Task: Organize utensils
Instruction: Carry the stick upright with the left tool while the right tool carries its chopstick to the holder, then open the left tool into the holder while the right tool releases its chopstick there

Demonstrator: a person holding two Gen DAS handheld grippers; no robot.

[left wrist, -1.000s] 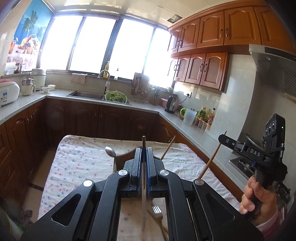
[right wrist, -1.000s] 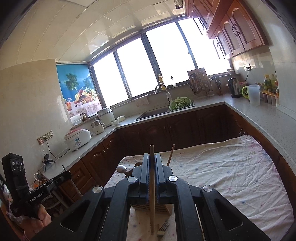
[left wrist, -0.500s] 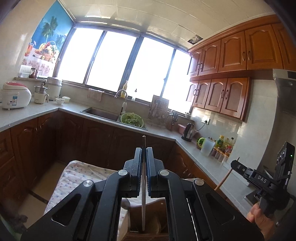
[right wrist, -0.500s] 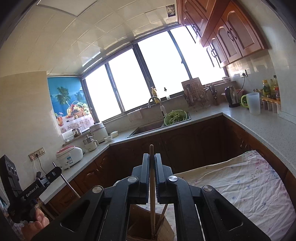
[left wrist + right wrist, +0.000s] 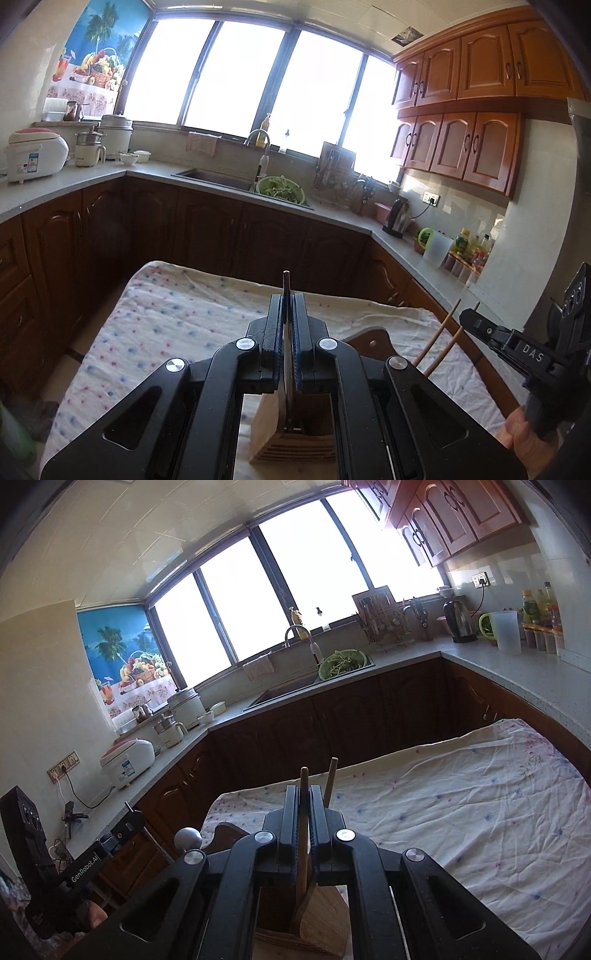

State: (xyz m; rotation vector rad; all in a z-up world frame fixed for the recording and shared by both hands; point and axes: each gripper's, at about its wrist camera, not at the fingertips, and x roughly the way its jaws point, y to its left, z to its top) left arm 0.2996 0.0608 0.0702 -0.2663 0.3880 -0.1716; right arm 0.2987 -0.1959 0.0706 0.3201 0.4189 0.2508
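Left wrist view: left tongs (image 5: 287,325) pinch a metal utensil (image 5: 286,354), tip already in the wood holder (image 5: 295,432) on the counter. Right tongs (image 5: 303,812) pinch a wood stick (image 5: 304,834) w/ its end in the holder too. Next: lower both, let go.

Utensil holder (image 5: 291,439) on clothed table (image 5: 177,317); sink (image 5: 218,177) behind, kettle (image 5: 397,218) right.

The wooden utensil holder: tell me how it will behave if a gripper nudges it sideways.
The wooden utensil holder looks solid, so it would probably slide stiffly. It stands on a wrinkled tablecloth, which may snag it and let it tip. The tall chopsticks in it could add leverage.
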